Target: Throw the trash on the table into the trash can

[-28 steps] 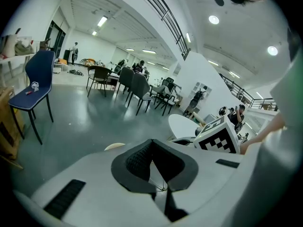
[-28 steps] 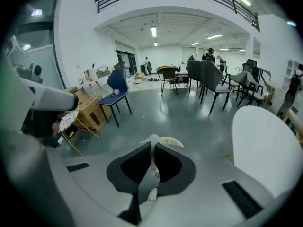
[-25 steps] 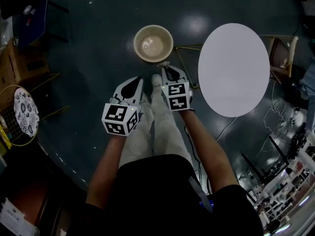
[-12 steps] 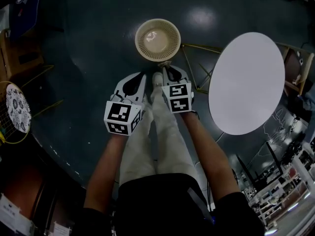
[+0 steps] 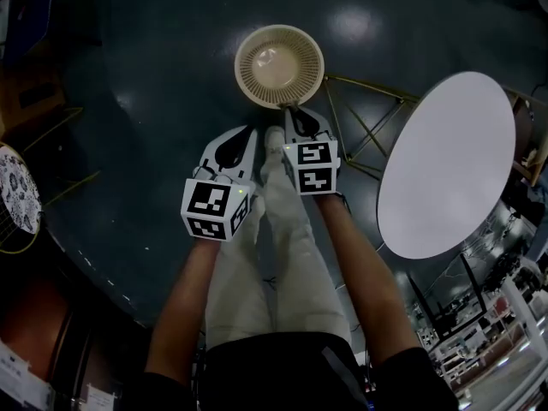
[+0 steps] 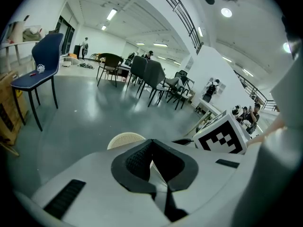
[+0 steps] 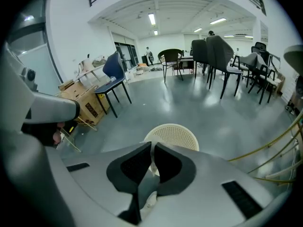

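Observation:
The beige mesh trash can [image 5: 279, 65] stands on the dark floor just ahead of both grippers. My right gripper [image 5: 294, 118] reaches its near rim, jaws almost together on a small pale scrap of trash [image 7: 151, 167] pinched between the pads. That can fills the space beyond the jaws in the right gripper view [image 7: 173, 135]. My left gripper [image 5: 231, 146] hangs beside it, a little further back, jaws shut, and I cannot make out anything in them. The can's rim [image 6: 124, 140] peeks over the left gripper [image 6: 151, 143]. The white round table [image 5: 447, 163] at right looks bare.
The table's thin yellow legs [image 5: 368, 110] run between table and can. A blue chair [image 6: 42, 63] and cardboard boxes [image 7: 83, 100] stand at left, dark chairs [image 7: 215, 51] further back. A round patterned stool [image 5: 15, 187] sits at the far left. The person's legs are below the grippers.
The trash can has come closer to the grippers and looms larger; the table has slid to the right of the view. Both grippers keep the same pose and closure.

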`<state>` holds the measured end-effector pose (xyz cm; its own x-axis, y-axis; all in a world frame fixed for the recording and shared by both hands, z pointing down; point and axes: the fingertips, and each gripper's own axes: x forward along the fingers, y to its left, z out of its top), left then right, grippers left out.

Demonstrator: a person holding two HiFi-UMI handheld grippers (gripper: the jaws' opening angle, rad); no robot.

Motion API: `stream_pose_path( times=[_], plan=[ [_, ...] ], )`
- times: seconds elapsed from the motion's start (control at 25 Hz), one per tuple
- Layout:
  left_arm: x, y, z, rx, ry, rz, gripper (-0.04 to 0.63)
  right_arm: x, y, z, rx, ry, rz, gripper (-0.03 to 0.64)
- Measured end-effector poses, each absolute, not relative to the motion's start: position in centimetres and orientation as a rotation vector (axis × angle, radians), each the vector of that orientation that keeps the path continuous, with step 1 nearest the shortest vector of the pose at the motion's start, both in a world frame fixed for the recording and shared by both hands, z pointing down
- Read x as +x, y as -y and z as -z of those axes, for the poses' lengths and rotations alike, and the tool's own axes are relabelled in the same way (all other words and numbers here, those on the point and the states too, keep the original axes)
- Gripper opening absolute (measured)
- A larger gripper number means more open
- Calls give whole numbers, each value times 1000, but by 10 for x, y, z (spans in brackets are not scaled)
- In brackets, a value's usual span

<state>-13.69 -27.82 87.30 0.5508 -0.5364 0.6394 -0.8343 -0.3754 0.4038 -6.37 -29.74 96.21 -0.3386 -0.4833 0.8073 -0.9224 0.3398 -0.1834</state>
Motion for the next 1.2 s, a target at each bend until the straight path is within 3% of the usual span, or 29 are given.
stream_pose_path(
  times=[0.92, 0.96, 1.04, 1.2],
  plan=[
    [-146, 304, -994, 1943, 1126, -541, 11, -59, 338, -1083, 1181, 1898, -867, 35],
    [-146, 304, -996, 1941, 1126, -545, 11, -59, 338, -1087, 1172, 1897, -875, 42],
    [-150, 307, -998, 1936, 1131, -548, 11, -60, 338, -1094, 1161, 1891, -909, 151],
    [-157, 314, -1000, 1913, 1152, -522, 11, -56, 341, -1097, 1188, 1867, -916, 161]
  ],
)
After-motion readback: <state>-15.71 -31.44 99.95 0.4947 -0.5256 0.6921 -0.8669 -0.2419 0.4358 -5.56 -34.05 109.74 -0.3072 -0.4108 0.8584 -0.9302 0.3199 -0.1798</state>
